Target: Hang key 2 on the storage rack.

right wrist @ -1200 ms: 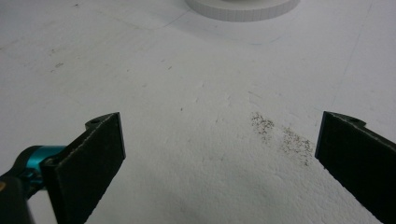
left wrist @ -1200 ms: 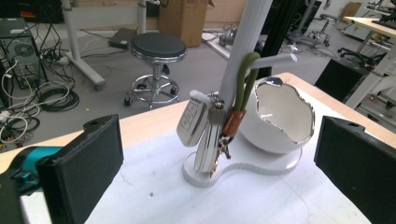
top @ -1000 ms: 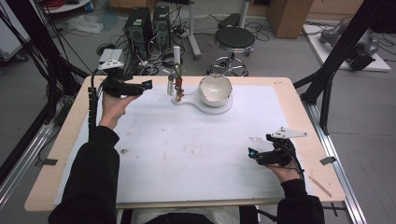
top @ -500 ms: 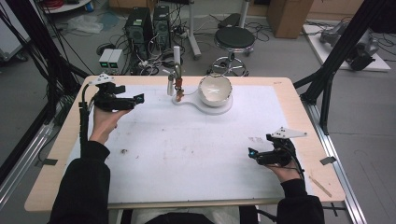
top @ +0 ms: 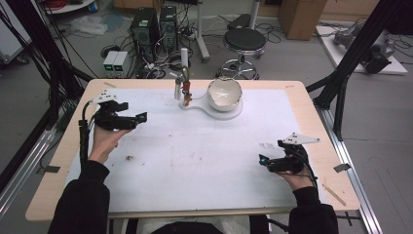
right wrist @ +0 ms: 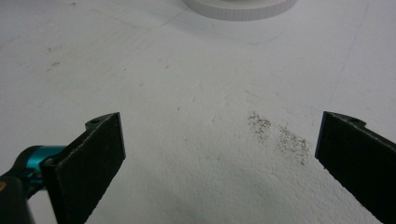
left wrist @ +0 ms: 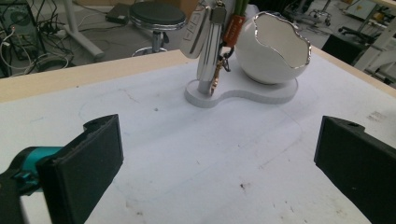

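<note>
A white egg-shaped bowl (top: 224,92) with a jagged silver rim sits on a white base (top: 233,115) at the table's far middle. A post on that base holds a bunch of keys (top: 184,84) with a car fob and an orange tag. The left gripper view has the keys (left wrist: 205,28), the bowl (left wrist: 275,46) and the base (left wrist: 243,95) ahead. My left gripper (top: 142,117) hovers open and empty at the left, pointing right, well short of the stand; its jaws (left wrist: 217,163) stand wide apart. Near the right front, my right gripper (top: 262,160) is open and empty, jaws (right wrist: 219,158) spread over bare sheet.
A white sheet (top: 195,156) covers the wooden table (top: 302,92). Dark smudges (right wrist: 280,135) mark the sheet in front of the right gripper, and a small dark speck (top: 129,158) lies by the left wrist. A stool (top: 245,41), computers and cables stand on the floor beyond.
My left gripper has drawn back from the key stand, toward the near left of the table. The right gripper has stayed where it was.
</note>
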Demonstrator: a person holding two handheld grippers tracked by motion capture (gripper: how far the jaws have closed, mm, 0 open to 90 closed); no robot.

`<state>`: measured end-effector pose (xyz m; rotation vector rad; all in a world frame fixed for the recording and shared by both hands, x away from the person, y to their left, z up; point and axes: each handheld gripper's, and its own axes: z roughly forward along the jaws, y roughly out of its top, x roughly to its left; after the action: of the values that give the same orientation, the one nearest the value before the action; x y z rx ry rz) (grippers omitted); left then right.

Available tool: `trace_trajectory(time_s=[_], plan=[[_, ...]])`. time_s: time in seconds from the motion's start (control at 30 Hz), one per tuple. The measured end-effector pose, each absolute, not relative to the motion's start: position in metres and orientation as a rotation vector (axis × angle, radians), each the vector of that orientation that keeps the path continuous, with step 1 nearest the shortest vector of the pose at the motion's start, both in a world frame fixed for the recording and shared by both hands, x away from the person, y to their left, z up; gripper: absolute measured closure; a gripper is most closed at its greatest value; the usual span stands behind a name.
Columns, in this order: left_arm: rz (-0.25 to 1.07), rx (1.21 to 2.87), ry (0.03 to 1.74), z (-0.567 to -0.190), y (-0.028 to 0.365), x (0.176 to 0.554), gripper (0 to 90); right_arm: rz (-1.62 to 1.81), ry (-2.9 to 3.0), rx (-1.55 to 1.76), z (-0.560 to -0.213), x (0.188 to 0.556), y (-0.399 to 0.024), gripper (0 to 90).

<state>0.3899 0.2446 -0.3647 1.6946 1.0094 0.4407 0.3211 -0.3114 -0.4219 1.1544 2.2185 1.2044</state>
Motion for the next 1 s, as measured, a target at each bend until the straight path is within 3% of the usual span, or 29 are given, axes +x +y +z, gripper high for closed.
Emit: trace_trajectory(time_s=[1.0], plan=[[0.425,1.784,1.026,-0.401,0.263,0.320,1.7,1.205,2.215,1.160,-0.422,0.321,-0.312,0.7]])
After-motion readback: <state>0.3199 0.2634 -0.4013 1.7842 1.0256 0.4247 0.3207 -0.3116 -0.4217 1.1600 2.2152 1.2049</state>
